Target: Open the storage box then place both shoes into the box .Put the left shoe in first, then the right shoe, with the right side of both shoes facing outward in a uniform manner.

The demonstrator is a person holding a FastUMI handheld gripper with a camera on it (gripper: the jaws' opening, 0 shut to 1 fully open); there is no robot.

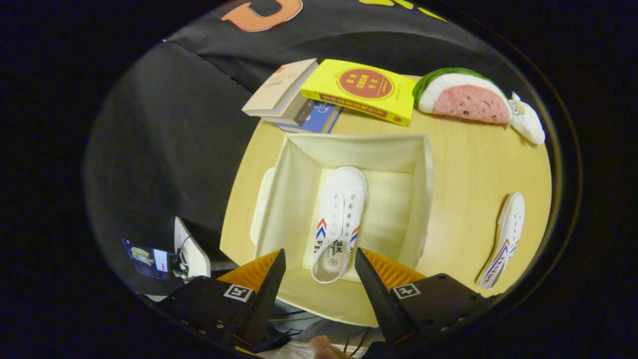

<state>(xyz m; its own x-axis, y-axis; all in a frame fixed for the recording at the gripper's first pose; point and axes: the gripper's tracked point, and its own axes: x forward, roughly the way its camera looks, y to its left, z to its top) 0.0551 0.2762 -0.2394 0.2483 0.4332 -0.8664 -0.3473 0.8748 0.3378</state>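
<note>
Lower left of the frame: a small screen (147, 260) and a white device (192, 249) with cables lie off the tabletop (473, 169), against dark cloth. Upper centre-left, a stack of books (286, 97) rests at the tabletop's far edge, with a yellow book (361, 89) just beside it to the right. Centre: the open box (299, 199), pale-walled, stands on the tabletop; one white shoe (341, 219) with red and blue chevrons lies on the box floor, toe pointing away, heel nearest the claw (319, 271). Bottom centre: the claw's fingers stand apart, gripping nothing; the shoe's heel sits between their tips, and whether either tip touches it cannot be told. Below the fingers, a fingertip (324, 346) of a person shows. Upper right: a watermelon-slice plush (461, 97) lies at the far edge, a small white plush (526, 119) touching its right end. Right: the second shoe (506, 239) lies on its side on the tabletop, well apart from the box.
</note>
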